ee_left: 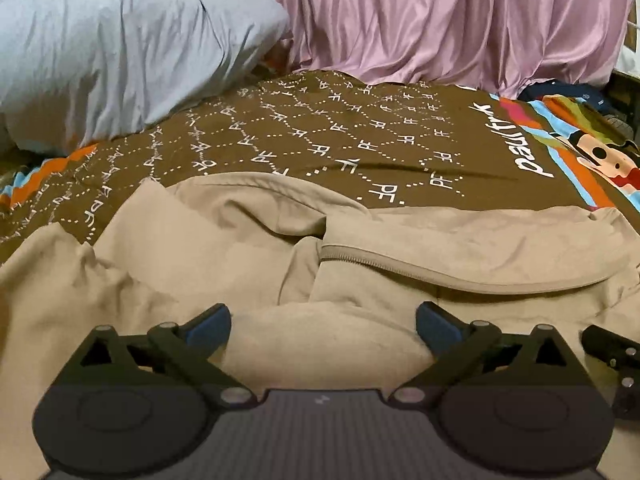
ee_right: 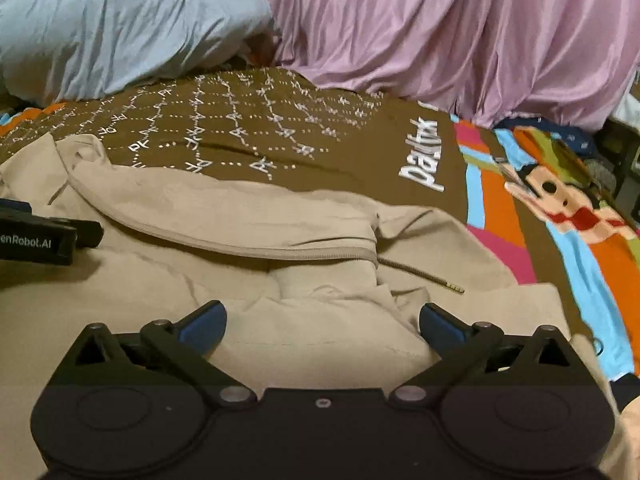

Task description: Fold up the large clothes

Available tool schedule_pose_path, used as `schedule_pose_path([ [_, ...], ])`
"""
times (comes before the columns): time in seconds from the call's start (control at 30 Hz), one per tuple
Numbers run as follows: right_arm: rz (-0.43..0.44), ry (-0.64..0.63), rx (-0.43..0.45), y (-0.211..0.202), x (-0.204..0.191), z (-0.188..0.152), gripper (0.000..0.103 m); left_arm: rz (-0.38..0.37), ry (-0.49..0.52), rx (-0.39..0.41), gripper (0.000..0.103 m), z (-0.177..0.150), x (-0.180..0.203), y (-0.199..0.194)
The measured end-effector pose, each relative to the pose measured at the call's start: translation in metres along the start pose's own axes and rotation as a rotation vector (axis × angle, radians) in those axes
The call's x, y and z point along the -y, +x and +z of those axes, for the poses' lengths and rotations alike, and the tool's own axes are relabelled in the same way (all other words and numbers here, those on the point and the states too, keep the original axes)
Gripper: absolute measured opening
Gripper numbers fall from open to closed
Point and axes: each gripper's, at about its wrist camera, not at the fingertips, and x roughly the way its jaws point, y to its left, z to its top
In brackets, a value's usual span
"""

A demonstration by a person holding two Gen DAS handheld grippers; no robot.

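Hoodie, beige zip-up cotton (ee_left: 380, 248), lies rumpled on brown patterned bedspread (ee_left: 320, 148). Left gripper (ee_left: 323, 325) and right gripper (ee_right: 322, 322) both spread wide, holding nothing. Pinch matching hem corners, lift evenly, avoid drawstring (ee_right: 420, 276).

brown bedspread (ee_left: 320, 140), grey pillow (ee_left: 120, 48), pink cloth (ee_left: 440, 20)

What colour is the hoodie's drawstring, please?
Tan, like the hoodie; the drawstring shows best in the right wrist view.

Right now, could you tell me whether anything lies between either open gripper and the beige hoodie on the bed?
Nothing visible does: the left gripper and right gripper both hang open directly over the beige hoodie, with only its fabric between the jaws.
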Motion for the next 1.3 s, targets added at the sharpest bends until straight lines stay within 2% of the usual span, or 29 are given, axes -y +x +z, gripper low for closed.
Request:
schedule_pose_path([
  [0.13,0.012,0.019,0.008,-0.004,0.004,-0.002,0.102,-0.05,-0.053,-0.013,0.101,0.006,-0.012,-0.013],
  [0.23,0.014,0.047,0.088,-0.029,0.012,-0.002,0.097,-0.138,-0.065,-0.024,0.101,0.011,-0.03,-0.052],
  [0.37,0.048,0.05,0.162,-0.085,0.015,-0.009,0.102,-0.125,-0.066,0.016,0.103,-0.006,-0.052,-0.123],
  [0.47,0.037,-0.044,0.183,-0.114,0.004,-0.023,0.102,-0.117,-0.159,0.005,0.103,-0.032,-0.077,-0.162],
  [0.53,0.02,-0.099,0.188,-0.121,-0.004,-0.035,0.102,-0.098,-0.234,-0.027,0.103,-0.049,-0.094,-0.175],
  [0.6,0.006,-0.129,0.13,-0.113,-0.009,-0.048,0.102,-0.118,-0.318,-0.068,0.103,-0.063,-0.115,-0.176],
  [0.67,0.035,-0.101,0.1,-0.104,-0.006,-0.058,0.102,-0.125,-0.401,-0.1,0.103,-0.071,-0.133,-0.169],
  [0.8,0.075,-0.046,0.076,-0.096,0.001,-0.059,0.102,-0.203,-0.5,-0.09,0.102,-0.076,-0.152,-0.151],
  [0.9,0.092,-0.02,0.089,-0.096,0.005,-0.063,0.102,-0.208,-0.504,-0.055,0.1,-0.077,-0.157,-0.142],
  [1.07,0.103,-0.006,0.092,-0.094,0.006,-0.063,0.102,-0.272,-0.506,-0.006,0.099,-0.076,-0.155,-0.143],
  [1.2,0.115,0.011,0.089,-0.093,0.008,-0.063,0.102,-0.275,-0.483,0.01,0.099,-0.074,-0.149,-0.151],
  [1.3,0.119,0.017,0.091,-0.093,0.009,-0.063,0.102,-0.247,-0.448,0.042,0.099,-0.076,-0.141,-0.169],
])
